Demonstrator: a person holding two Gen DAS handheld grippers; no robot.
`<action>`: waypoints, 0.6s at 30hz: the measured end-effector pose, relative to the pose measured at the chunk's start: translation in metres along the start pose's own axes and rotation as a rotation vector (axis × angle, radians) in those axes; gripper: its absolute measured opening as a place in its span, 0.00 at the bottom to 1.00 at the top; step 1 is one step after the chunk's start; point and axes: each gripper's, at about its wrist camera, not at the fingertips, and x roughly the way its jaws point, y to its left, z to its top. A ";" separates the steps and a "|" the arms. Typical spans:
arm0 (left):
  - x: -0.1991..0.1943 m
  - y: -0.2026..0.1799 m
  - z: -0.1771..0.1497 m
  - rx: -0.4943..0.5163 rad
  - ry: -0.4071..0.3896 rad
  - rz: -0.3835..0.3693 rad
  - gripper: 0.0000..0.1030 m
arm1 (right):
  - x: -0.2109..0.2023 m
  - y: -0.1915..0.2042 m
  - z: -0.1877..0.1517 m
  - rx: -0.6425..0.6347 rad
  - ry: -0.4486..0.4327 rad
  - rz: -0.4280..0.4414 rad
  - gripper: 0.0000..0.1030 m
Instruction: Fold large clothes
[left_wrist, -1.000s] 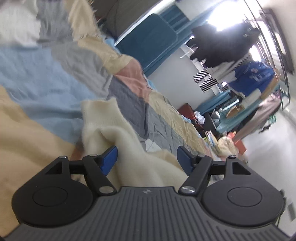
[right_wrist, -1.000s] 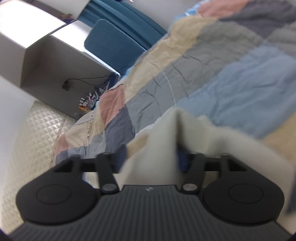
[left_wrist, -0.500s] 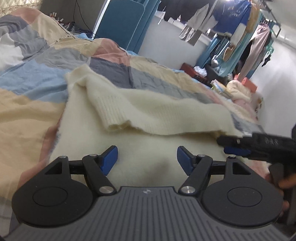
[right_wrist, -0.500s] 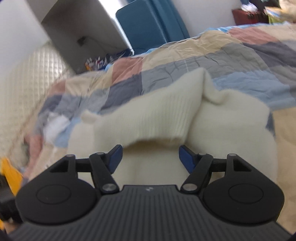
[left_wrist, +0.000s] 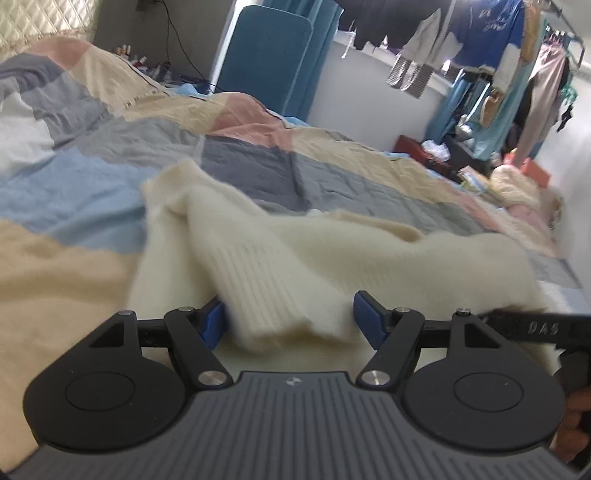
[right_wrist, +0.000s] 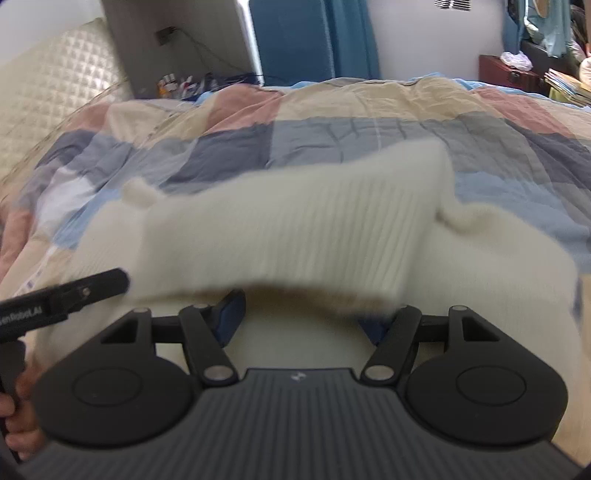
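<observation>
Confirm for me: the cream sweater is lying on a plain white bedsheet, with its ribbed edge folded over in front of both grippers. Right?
Not quite. The cream sweater lies on a patchwork quilt of blue, grey, beige and pink blocks, not a plain white sheet; the right wrist view shows it. The ribbed edge does lie folded over in front of the left gripper and right gripper.

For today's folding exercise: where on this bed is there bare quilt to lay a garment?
Bare quilt lies beyond and beside the cream sweater, toward the headboard. Crowded: the near edge, where the sweater and both grippers meet.
</observation>
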 end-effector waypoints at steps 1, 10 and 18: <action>0.004 -0.001 0.004 0.019 -0.001 0.017 0.73 | 0.005 0.000 0.004 -0.004 -0.001 -0.008 0.65; 0.039 0.017 0.042 0.010 -0.014 0.104 0.73 | 0.039 -0.005 0.035 0.003 -0.033 -0.048 0.65; 0.047 0.043 0.058 -0.085 -0.061 0.090 0.73 | 0.065 -0.018 0.060 0.039 -0.153 -0.106 0.68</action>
